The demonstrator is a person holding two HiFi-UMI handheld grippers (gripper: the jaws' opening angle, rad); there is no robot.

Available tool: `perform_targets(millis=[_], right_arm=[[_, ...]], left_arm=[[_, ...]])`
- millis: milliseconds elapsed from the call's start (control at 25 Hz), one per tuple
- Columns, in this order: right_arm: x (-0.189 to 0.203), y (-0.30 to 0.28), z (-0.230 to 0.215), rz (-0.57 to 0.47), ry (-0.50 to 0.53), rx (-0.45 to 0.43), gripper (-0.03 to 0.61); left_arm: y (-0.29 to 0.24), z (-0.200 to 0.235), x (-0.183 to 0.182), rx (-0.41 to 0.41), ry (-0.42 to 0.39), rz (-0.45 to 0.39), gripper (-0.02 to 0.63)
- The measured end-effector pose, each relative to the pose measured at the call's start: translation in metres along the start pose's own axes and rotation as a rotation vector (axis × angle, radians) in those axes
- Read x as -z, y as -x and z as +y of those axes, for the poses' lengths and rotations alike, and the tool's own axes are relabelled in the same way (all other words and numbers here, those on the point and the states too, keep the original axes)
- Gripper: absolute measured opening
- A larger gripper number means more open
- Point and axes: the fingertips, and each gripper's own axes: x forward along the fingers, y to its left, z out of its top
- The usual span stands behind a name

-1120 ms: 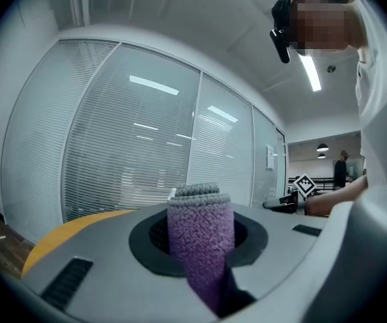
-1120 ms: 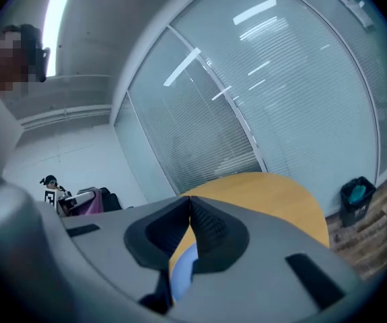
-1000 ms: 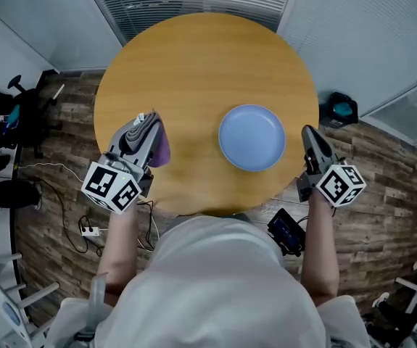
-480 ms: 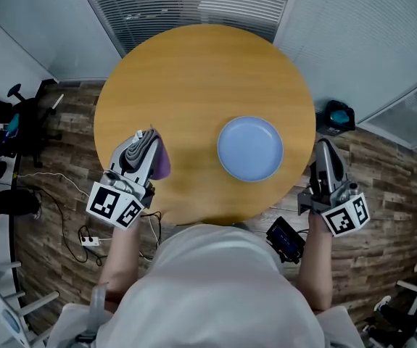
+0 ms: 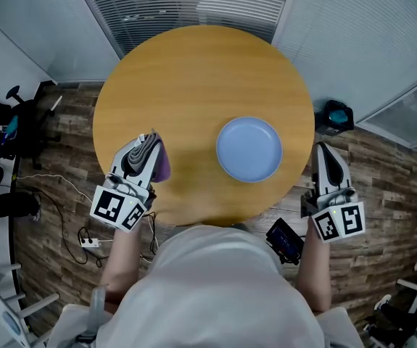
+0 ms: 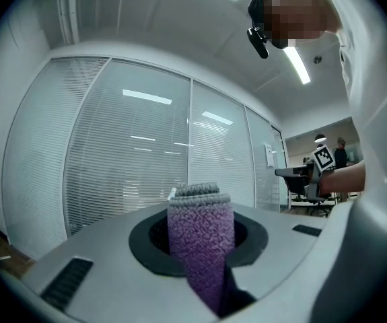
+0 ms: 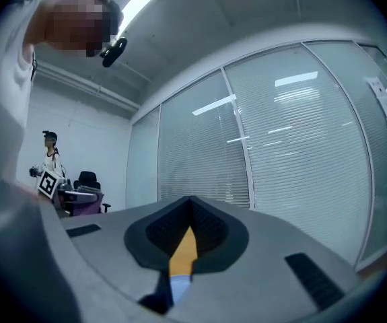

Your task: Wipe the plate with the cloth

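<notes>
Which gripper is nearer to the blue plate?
Right. The right gripper sits just right of the plate; the left gripper, holding the cloth, is farther to its left.

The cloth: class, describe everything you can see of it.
The cloth is purple with a nubbly, towel-like pile, folded over, with a grey band along its top fold and a small white tag at one corner. It is clamped between the jaws of the left gripper, sticking out past them. From the head view it bulges out beside the gripper over the wooden table, well left of the blue plate. Whether it touches the table cannot be told.
</notes>
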Motion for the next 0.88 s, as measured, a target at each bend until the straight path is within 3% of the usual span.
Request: perform_targets(millis=[880], right_arm=[[0.0020,-0.0003,-0.0077,0.020,-0.041,0.053,0.018]], left_arm=[[-0.0065,0.0038,-0.0005,-0.031,-0.015,0.009,0.078]])
